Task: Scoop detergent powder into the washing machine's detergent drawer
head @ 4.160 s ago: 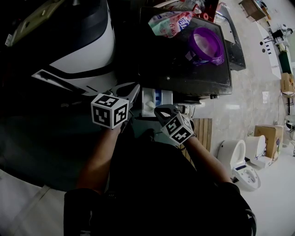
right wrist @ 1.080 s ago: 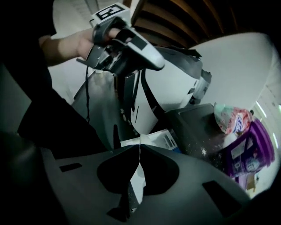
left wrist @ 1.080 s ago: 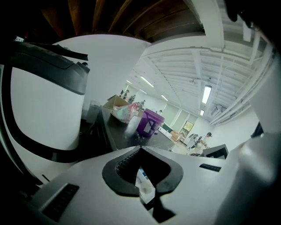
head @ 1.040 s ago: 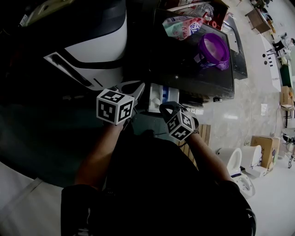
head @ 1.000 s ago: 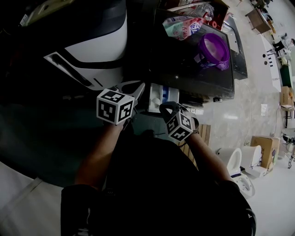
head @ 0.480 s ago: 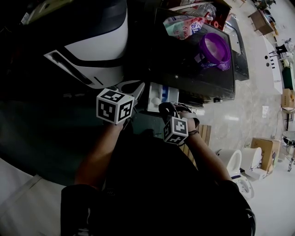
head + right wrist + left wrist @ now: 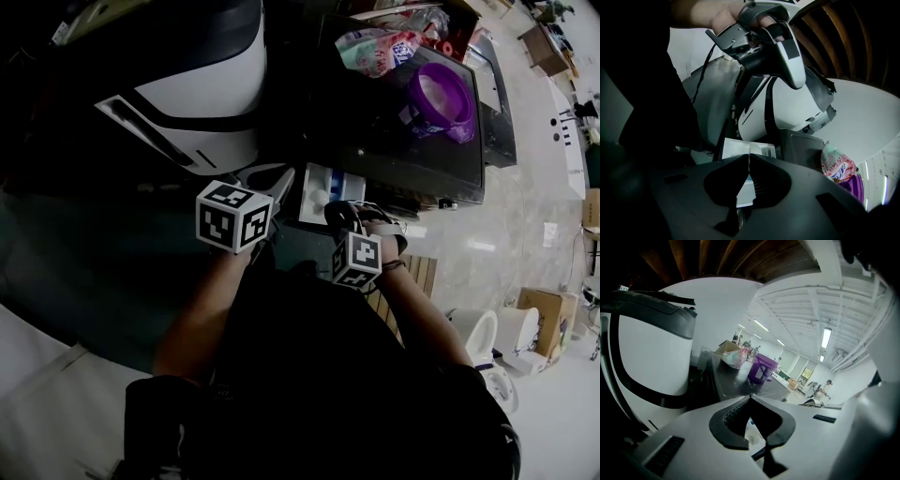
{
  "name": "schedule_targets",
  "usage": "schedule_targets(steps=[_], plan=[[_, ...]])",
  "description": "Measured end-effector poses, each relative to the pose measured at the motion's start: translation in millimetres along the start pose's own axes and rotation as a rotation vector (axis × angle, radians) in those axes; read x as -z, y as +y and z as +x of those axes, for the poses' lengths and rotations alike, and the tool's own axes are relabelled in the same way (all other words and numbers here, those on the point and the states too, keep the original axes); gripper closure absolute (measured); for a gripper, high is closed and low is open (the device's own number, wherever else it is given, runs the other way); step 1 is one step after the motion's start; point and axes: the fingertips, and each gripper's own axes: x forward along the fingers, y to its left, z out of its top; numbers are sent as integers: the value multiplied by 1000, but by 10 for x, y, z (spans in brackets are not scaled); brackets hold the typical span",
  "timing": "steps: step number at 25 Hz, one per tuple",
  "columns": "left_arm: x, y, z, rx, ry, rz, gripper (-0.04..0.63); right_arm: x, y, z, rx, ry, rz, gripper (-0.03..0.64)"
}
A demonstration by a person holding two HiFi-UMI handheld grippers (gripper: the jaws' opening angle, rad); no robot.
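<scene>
Room: tiled floor (image 7: 525,216), with a dark counter (image 7: 394,141) carrying a purple tub (image 7: 439,94) and a detergent bag (image 7: 375,47). A white machine (image 7: 206,84) stands to its left.
Head view, change: the right tongs (image 7: 343,214) have twisted round and backed off a bit from the drawer (image 7: 330,187) over the last second. The left tongs (image 7: 284,178) haven't budged from its left edge. My guess is we're between scoops.
Head view, drawer: pulled out, open side up, with a pale lump (image 7: 319,199) inside. The long axis looks to run out toward the person.
Left gripper view: tips pressed together with nothing between them, drawer (image 7: 752,432) just beyond.
Right gripper view: tips together too and no scoop that I can spot. The drawer (image 7: 736,147) runs lengthwise away.
</scene>
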Motion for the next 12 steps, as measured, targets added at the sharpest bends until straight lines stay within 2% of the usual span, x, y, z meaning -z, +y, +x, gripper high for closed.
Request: schedule_targets(steps=[12], plan=[[40,-189,70,-38,10,-7,586,19,65,-41,-32,-56,-45,597]])
